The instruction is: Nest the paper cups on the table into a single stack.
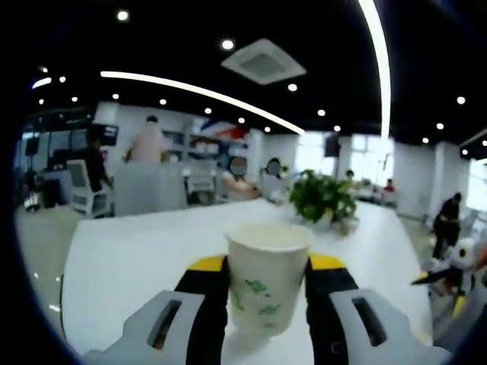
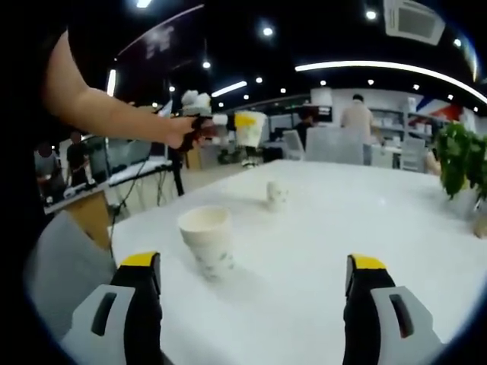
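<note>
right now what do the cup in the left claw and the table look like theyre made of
The white cup with green leaf print held in the left claw looks like matte paper: thin rolled rim, dull unshiny wall. The white table has a smooth, faintly glossy top, likely laminate or painted board; the pictures cannot settle which.

Open-plan office: black ceiling with recessed spotlights, curved light strips [image 1: 205, 93] and an air vent [image 1: 263, 61]; white worktop [image 1: 129, 258], potted plant [image 1: 323, 196], office chairs [image 1: 82, 186], screens [image 1: 106, 135], people at distant desks.
</note>
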Motion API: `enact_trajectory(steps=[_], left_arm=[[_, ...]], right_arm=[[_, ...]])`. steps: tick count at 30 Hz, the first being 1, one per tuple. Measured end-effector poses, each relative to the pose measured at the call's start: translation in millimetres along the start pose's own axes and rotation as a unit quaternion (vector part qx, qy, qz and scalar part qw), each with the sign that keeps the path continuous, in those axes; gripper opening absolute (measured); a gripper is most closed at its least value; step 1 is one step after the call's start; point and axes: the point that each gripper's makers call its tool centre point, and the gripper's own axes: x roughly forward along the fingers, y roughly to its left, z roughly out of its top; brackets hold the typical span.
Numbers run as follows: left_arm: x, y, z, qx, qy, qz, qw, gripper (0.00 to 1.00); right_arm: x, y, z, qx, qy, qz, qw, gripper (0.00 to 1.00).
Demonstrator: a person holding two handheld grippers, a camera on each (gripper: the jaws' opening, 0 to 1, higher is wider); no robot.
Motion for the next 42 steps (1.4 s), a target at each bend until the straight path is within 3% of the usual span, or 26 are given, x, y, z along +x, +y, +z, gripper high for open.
enact_trajectory(steps=[13,36,42], left_arm=[[-8.7,-28.2,0.7,0.012,-0.015,-0.009,0.9998,0.39],[-21.0,-68.6,1.9,0.027,-0.049,0.017,0.9983,0.38],[-26.3,-85.2,5.0,0.029,-0.059,0.011,0.9978,0.38]], right_arm=[[-0.9,0.8,0.5,0.002,-0.001,0.002,1.0,0.99],[-3.2,2.7,-0.2,-0.008,-0.003,0.001,1.0,1.0],[-3.4,4.0,-0.1,-0.01,-0.005,0.003,0.9999,1.0]])
